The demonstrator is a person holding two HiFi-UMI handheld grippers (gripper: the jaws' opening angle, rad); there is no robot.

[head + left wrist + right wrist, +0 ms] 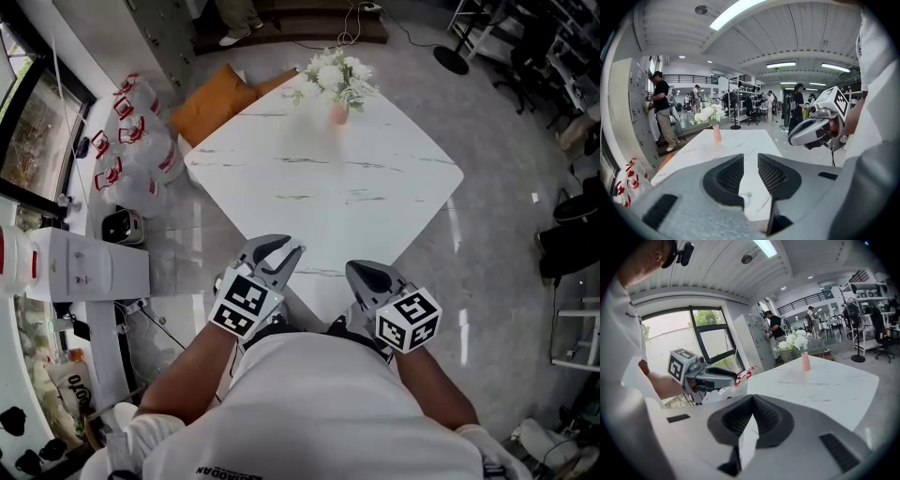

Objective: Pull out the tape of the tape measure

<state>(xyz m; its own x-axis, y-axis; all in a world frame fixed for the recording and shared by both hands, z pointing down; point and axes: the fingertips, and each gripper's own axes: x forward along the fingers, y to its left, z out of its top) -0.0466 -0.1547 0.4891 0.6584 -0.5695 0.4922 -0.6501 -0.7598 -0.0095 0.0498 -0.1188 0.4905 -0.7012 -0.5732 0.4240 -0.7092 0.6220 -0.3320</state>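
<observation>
No tape measure shows in any view. My left gripper (284, 249) hovers over the near corner of the white marble table (328, 178), close to my body. Its jaws stand apart with nothing between them, and the left gripper view shows the gap (751, 158) with the tabletop (740, 140) behind it. My right gripper (362, 273) hangs beside it at the same corner. Its jaw tips meet with nothing held (751, 398). Each gripper also appears in the other's view: the right gripper (820, 127) and the left gripper (715, 376).
A pink vase of white flowers (336, 86) stands at the table's far corner. An orange cushion (220, 98) and plastic bags (131, 141) lie on the floor at left, next to a white appliance (84, 262). Office chairs stand at right. Several people are in the background.
</observation>
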